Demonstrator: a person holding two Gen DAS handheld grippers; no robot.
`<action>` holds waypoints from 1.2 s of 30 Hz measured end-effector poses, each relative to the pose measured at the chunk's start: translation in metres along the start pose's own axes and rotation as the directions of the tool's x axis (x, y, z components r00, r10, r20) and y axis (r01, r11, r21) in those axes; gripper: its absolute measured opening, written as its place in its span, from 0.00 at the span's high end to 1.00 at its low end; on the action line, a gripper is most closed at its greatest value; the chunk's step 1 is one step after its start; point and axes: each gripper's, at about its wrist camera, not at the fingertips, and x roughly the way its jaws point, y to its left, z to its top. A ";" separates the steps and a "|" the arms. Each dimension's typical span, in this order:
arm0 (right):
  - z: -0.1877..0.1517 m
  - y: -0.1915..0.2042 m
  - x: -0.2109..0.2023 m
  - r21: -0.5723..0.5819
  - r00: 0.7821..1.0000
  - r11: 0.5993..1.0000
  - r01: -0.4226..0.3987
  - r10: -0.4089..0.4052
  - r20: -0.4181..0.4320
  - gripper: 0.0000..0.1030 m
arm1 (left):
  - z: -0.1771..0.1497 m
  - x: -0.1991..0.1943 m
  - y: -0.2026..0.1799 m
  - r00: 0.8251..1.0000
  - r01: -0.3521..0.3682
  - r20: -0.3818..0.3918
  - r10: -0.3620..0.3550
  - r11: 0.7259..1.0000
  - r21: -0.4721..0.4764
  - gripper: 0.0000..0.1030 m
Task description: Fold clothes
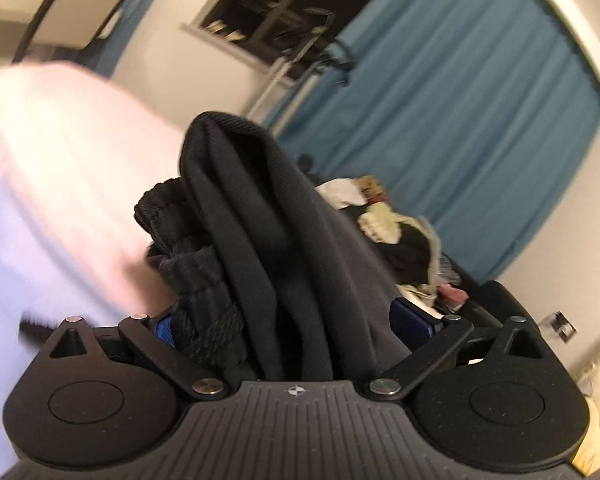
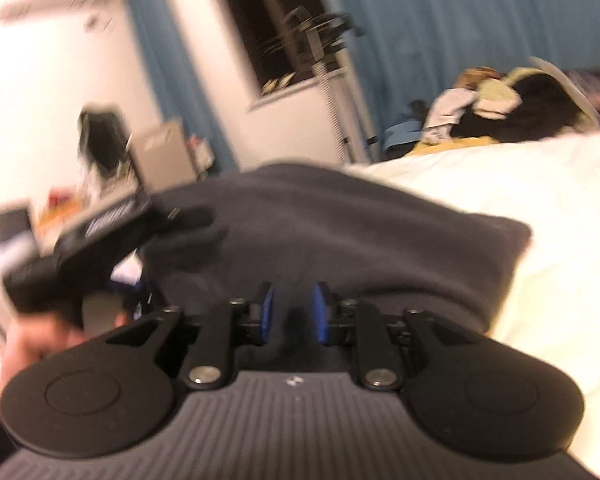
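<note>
A dark grey-black garment [image 1: 252, 208] with a ribbed waistband stands bunched between the blue pads of my left gripper [image 1: 290, 326]. The jaws are wide apart, and the thick bundle fills the gap and presses on both pads. In the right wrist view the same garment [image 2: 360, 240] lies spread on the white bed [image 2: 540, 220]. My right gripper [image 2: 293, 312] has its pads close together on a fold at the garment's near edge. A person's hand [image 2: 32, 344] holds the left gripper [image 2: 208, 226], blurred, at the garment's left side.
A pile of mixed clothes [image 2: 500, 108] lies at the far end of the bed, also visible as the clothes pile [image 1: 400, 224]. Blue curtains [image 1: 480, 100], a dark window [image 1: 284, 8] and a white stand [image 2: 332, 80] are behind. Cluttered furniture [image 2: 160, 152] stands far left.
</note>
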 end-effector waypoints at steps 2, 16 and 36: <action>0.004 -0.010 -0.005 0.053 0.999 0.998 0.021 -0.023 0.026 0.72 | -0.001 0.002 0.000 1.000 0.005 -0.004 -0.005 1.000 -0.004 0.03; -0.011 -0.095 0.001 0.492 0.992 0.863 0.117 -0.127 -0.014 0.40 | -0.004 0.043 0.062 0.987 -0.053 -0.163 -0.006 0.931 -0.360 0.36; 0.008 -0.077 0.009 0.373 0.990 0.924 0.080 -0.116 0.076 0.80 | -0.003 0.019 0.018 0.992 -0.113 -0.066 0.103 0.980 -0.166 0.60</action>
